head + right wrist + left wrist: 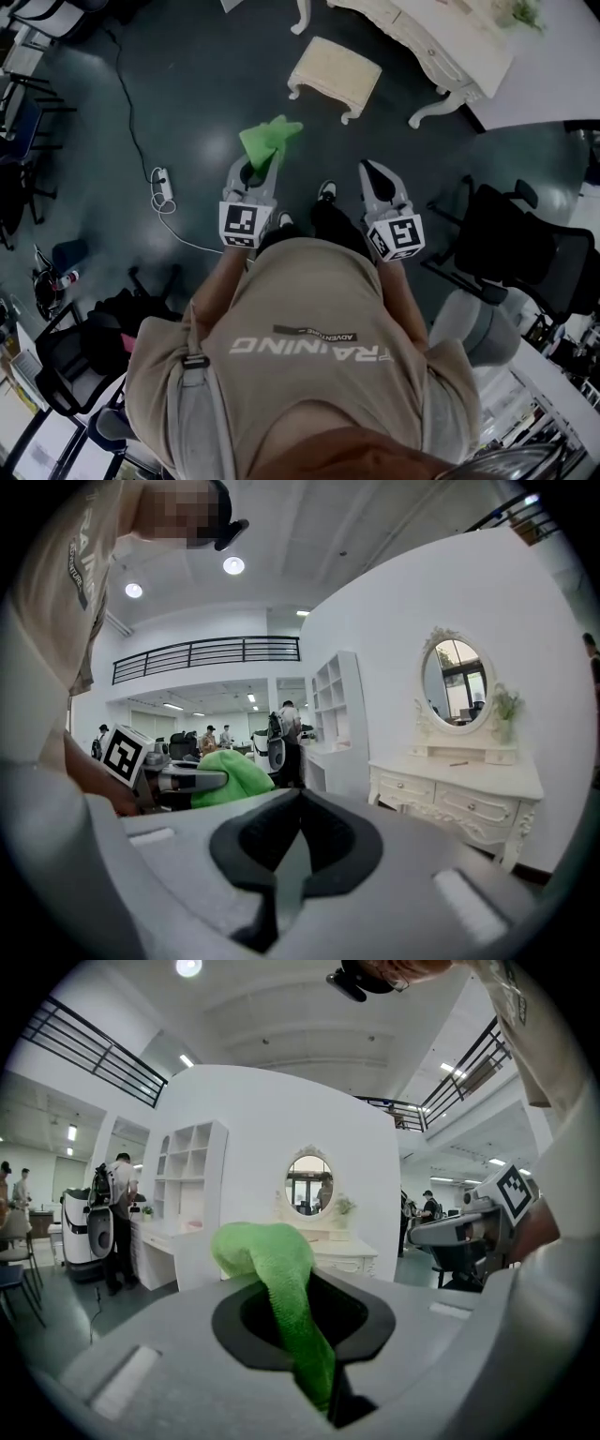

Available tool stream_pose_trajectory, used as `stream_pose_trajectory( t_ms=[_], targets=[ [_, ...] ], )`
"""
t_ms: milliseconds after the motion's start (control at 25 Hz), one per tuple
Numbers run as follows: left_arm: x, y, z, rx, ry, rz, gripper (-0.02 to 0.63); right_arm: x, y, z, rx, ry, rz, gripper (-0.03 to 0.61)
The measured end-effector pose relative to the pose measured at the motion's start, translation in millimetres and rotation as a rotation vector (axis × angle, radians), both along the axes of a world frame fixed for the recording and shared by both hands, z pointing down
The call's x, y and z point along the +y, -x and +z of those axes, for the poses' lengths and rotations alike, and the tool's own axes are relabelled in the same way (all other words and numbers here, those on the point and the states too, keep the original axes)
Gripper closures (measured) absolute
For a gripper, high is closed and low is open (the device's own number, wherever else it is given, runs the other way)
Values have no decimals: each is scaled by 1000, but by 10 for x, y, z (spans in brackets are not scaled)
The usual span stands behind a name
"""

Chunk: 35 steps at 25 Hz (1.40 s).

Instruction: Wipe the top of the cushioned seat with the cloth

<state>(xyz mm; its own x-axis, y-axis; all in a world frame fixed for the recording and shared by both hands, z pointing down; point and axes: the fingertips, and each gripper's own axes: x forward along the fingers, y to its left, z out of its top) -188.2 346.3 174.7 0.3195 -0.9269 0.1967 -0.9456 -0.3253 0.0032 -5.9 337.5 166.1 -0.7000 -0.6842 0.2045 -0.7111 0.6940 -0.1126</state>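
Observation:
A cream cushioned seat (334, 71) on carved white legs stands on the dark floor ahead of me. My left gripper (262, 167) is shut on a green cloth (269, 139), which bunches out past its jaws; in the left gripper view the cloth (281, 1288) runs up through the jaws and flops over. The cloth hangs well short of the seat, above the floor. My right gripper (371, 173) is held level beside the left one, shut with nothing in it. From the right gripper view the cloth (225, 775) and the left gripper (178, 780) show at the left.
A white dressing table (441, 37) with an oval mirror (457, 682) stands behind the seat. A power strip and cable (161, 187) lie on the floor at the left. Black office chairs (525, 244) crowd the right, more chairs (84, 347) the lower left. People stand far off.

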Motion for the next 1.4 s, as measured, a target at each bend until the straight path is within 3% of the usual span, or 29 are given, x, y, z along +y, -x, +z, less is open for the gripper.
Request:
stream_pose_trajectory(
  t_ms=[280, 920, 1160, 1400],
  targets=[
    [-648, -229, -173, -13, 6, -37, 566, -856, -177, -52, -45, -33, -49, 577],
    [-1765, -797, -117, -51, 40, -121, 566, -2087, -679, 320, -105, 64, -123, 577],
    [-1992, -806, -148, -69, 43, -149, 566, -2378, -657, 437, -91, 84, -155, 577],
    [-2182, -576, -59, -61, 62, -149, 566, -2586, -510, 531, -90, 104, -134, 577]
  ],
)
